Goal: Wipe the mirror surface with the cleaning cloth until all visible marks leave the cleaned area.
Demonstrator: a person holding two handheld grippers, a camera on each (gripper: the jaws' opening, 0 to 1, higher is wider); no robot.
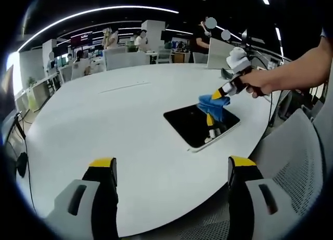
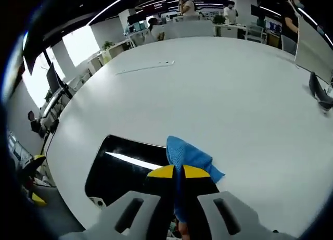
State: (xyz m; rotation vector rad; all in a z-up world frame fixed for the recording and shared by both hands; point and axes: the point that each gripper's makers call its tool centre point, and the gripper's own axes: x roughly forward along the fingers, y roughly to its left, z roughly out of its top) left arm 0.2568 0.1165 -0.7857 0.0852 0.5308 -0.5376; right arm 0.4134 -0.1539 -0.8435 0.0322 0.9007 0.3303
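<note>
In the left gripper view, the left gripper (image 1: 171, 169) has its two yellow-tipped jaws standing wide apart with nothing between them. It hangs over the near edge of a big white table (image 1: 104, 125). Farther along the table lies the mirror (image 1: 195, 126), a dark flat rectangle with a pale rim, close to the table's right edge. The right gripper (image 1: 214, 111) comes in from the right, held by a person's hand (image 1: 258, 84). It pinches a blue cleaning cloth (image 1: 213, 104), and the cloth hangs down onto the far part of the mirror. A grey mesh chair (image 1: 296, 162) stands beside the table on the right. People and desks are far off at the back.

In the right gripper view, the right gripper (image 2: 178, 171) has its yellow tips pressed close together on the blue cleaning cloth (image 2: 188, 158). The cloth sticks out in front of the tips and rests at the right end of the mirror (image 2: 122, 172). A bright stripe of light shines in the dark glass. The white table (image 2: 223, 89) spreads out wide behind it.
</note>
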